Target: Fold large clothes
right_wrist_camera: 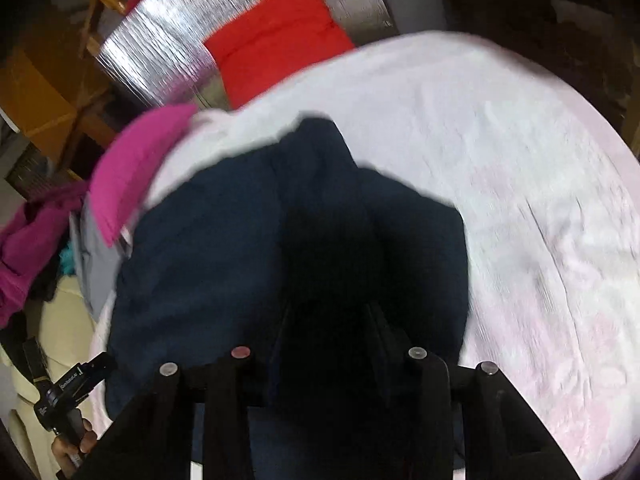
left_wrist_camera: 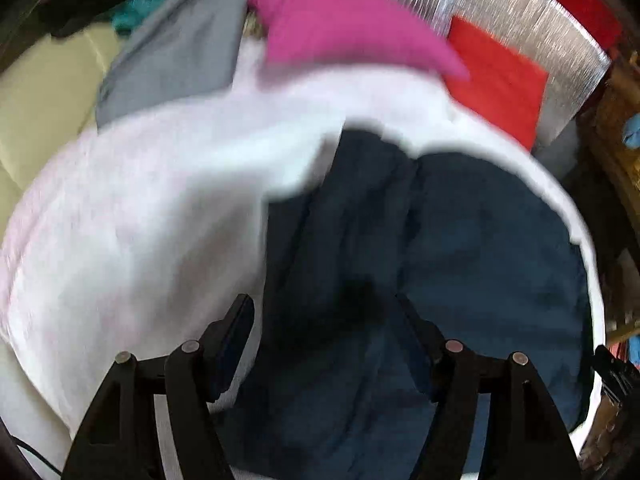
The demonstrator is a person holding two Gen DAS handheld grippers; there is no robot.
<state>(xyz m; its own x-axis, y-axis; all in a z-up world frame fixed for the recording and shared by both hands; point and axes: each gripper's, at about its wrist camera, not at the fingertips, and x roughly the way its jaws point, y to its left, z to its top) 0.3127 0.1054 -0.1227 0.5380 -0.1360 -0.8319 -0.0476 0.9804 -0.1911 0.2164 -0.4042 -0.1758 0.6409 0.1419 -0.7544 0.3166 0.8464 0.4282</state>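
Observation:
A dark navy garment (left_wrist_camera: pixel 480 240) lies bunched on a pale pink-white sheet (left_wrist_camera: pixel 140 200). In the left wrist view my left gripper (left_wrist_camera: pixel 322 312) hovers over the garment's left part. Its jaws stand wide apart, and the cloth lies below them with nothing pinched. In the right wrist view the navy garment (right_wrist_camera: pixel 224 232) rises in a dark fold between the fingers of my right gripper (right_wrist_camera: pixel 331 312), which is shut on it. The left gripper (right_wrist_camera: pixel 76 392) shows at the lower left of that view, with a hand (right_wrist_camera: pixel 68 448) on its grip. Both views are blurred.
A folded magenta garment (left_wrist_camera: pixel 340 28) and a grey one (left_wrist_camera: pixel 180 52) lie at the sheet's far edge. A folded red garment (left_wrist_camera: pixel 496 80) rests on a silver foil mat (left_wrist_camera: pixel 520 12). A cream cushion (left_wrist_camera: pixel 44 92) is on the left, with wooden furniture (right_wrist_camera: pixel 44 96) behind.

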